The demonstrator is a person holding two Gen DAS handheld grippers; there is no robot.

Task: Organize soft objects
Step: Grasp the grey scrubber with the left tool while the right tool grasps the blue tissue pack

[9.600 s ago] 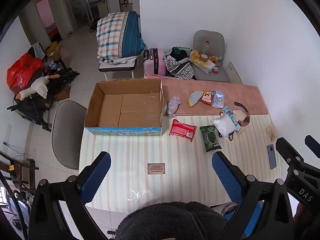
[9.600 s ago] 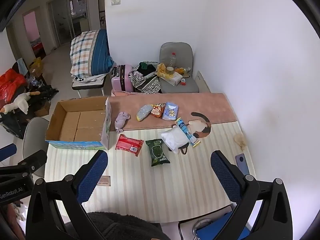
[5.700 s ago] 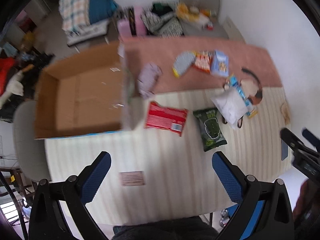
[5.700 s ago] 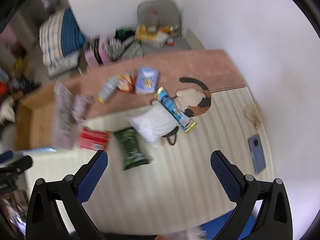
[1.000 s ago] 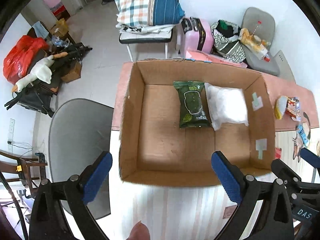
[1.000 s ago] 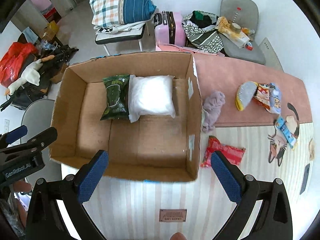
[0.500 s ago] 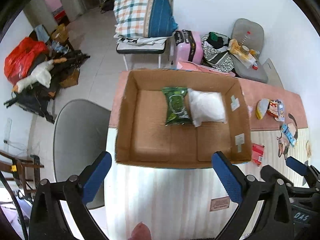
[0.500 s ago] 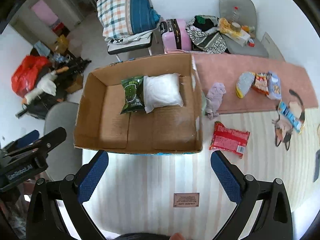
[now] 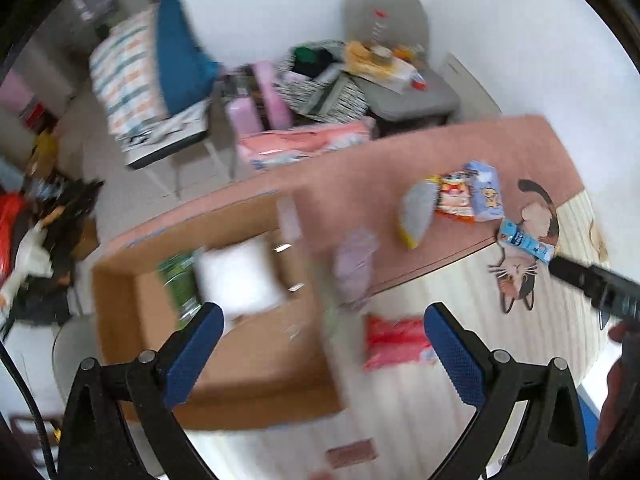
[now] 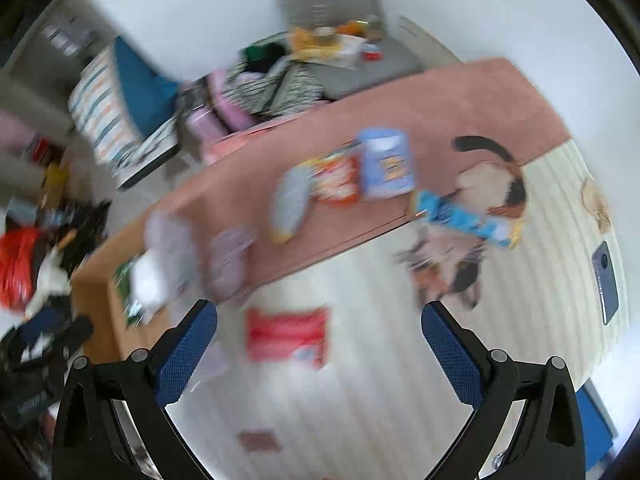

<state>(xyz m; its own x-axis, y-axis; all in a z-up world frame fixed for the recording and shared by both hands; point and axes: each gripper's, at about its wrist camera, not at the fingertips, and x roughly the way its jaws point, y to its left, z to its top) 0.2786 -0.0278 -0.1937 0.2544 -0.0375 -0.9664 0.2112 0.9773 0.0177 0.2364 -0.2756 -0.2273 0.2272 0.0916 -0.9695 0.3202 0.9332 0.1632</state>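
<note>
Motion blur smeared both wrist views, yet the main layout was readable. On the striped cream tabletop [image 10: 360,400] sat an open brown cardboard box [image 9: 248,364], and inside it, against the far wall, lay a white pillow-like soft pack [image 9: 236,276] with a dark green packet [image 9: 180,284] touching its left side. Just outside the box's right wall lay a pale lilac cloth bundle [image 9: 356,264], and in front of that, on the striped surface, a red flat snack packet [image 10: 286,338]. Farther back, on the pink mat [image 10: 460,92] covering the rear of the table, three items lay in a row touching one another: a grey-and-yellow pouch [image 10: 290,204], an orange-and-red printed packet [image 10: 336,180] and a light blue printed pack [image 10: 386,164]. A bright blue tube-shaped wrapper [image 10: 464,216] lay over a cat drawing on the table cover, and a dark blue phone [image 10: 606,280] rested near the right edge. The left gripper [image 9: 320,352] hovered above the box's near right corner with its blue-padded jaws spread wide and nothing between them. The right gripper [image 10: 318,350] hung over the red packet, jaws likewise spread apart and empty, not touching it. Beyond the table, a grey chair [image 9: 400,64] piled with clutter and a folded plaid blanket [image 9: 132,68] were visible.
</note>
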